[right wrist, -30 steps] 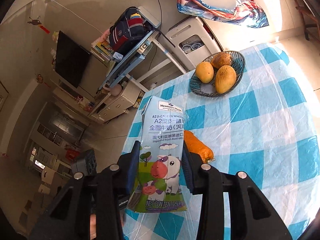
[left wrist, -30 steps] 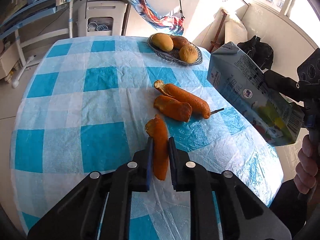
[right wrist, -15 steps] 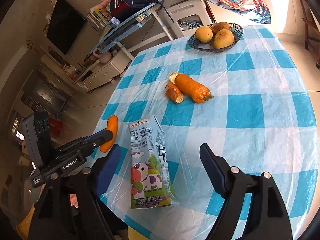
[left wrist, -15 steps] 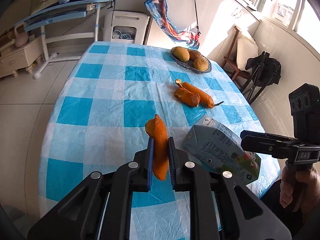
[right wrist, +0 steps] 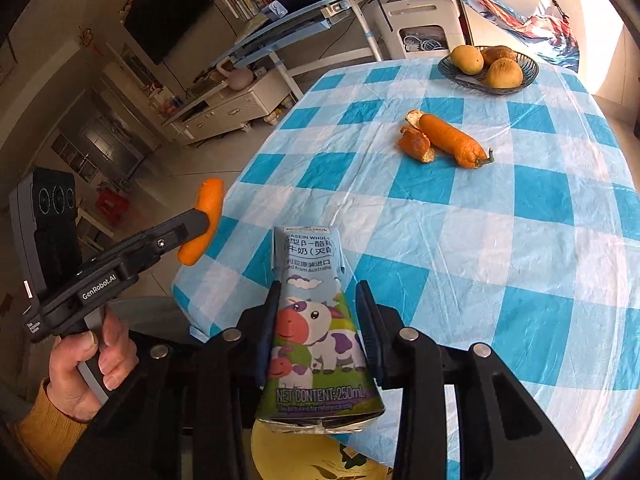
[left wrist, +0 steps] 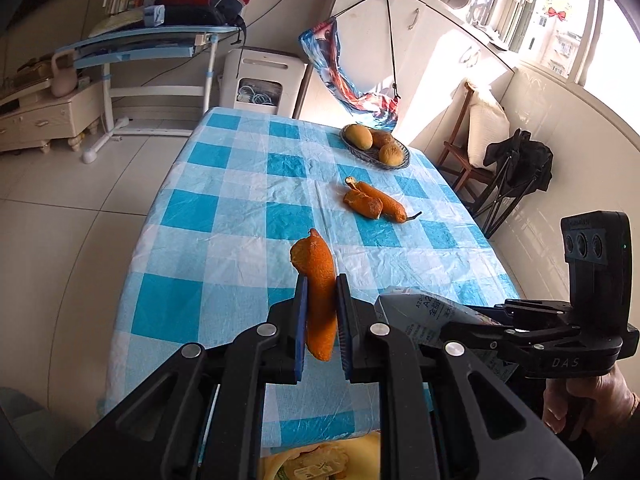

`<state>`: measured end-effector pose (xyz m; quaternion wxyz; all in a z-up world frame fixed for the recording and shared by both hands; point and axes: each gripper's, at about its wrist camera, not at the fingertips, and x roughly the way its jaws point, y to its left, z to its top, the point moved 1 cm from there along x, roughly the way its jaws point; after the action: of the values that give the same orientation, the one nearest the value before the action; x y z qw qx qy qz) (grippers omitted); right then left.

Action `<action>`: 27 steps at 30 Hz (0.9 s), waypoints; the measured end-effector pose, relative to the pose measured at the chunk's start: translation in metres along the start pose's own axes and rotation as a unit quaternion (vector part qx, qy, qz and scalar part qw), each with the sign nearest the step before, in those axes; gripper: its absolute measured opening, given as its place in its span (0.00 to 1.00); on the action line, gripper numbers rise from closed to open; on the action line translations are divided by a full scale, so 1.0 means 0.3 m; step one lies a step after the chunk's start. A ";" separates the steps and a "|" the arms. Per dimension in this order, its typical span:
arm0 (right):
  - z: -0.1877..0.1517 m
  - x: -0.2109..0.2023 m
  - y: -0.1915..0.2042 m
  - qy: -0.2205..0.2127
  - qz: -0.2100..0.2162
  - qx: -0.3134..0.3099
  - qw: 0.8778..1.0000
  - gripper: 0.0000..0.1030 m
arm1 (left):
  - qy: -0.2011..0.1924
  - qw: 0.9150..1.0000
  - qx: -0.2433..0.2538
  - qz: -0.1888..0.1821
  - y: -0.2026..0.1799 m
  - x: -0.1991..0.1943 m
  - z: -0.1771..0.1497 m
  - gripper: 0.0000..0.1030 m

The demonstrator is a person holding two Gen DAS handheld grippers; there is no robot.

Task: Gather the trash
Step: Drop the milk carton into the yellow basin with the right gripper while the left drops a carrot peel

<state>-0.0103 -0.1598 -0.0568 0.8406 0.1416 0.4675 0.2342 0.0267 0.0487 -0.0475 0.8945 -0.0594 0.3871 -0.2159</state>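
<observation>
My left gripper (left wrist: 321,284) is shut on a strip of orange peel (left wrist: 318,292), held above the near edge of the checked table (left wrist: 224,216); the peel also shows in the right wrist view (right wrist: 204,226). My right gripper (right wrist: 318,292) is shut on an empty milk carton (right wrist: 316,332) with a cow picture, held over the table's near edge; the carton also shows in the left wrist view (left wrist: 424,314). Two more orange peel pieces (right wrist: 440,140) lie together mid-table. A yellow bag or bin (right wrist: 312,460) shows below both grippers.
A wire bowl of fruit (right wrist: 488,66) stands at the table's far end. A wooden chair (left wrist: 476,140) and a black folded item (left wrist: 516,172) stand right of the table. A blue desk (left wrist: 152,44) and white appliance (left wrist: 260,80) stand beyond.
Both grippers have pulled back toward the near table edge. The right gripper, open around the standing carton half a second ago, has closed on it again. The left still holds its peel.
</observation>
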 end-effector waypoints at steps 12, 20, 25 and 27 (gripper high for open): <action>-0.393 0.062 0.239 0.107 0.014 -0.075 0.991 0.36 | 0.055 0.998 -0.020 -0.005 -0.043 -0.105 -0.264 0.13; -0.349 -0.135 0.148 -0.053 -0.046 0.009 0.997 0.71 | 0.143 0.989 -0.019 -0.025 -0.097 -0.103 -0.510 0.13; -0.319 -0.241 0.093 -0.156 -0.056 0.058 0.985 0.75 | 0.165 0.985 0.002 -0.042 -0.133 -0.080 -0.556 0.20; -0.316 -0.246 0.099 -0.171 -0.069 0.056 0.981 0.77 | 0.128 0.991 0.007 -0.028 -0.142 -0.113 -0.527 0.60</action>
<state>-0.1323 -0.1716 -0.0398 0.9132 0.1937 0.3375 0.1212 -0.1218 0.0347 -0.1228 0.8317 -0.0356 0.4947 -0.2496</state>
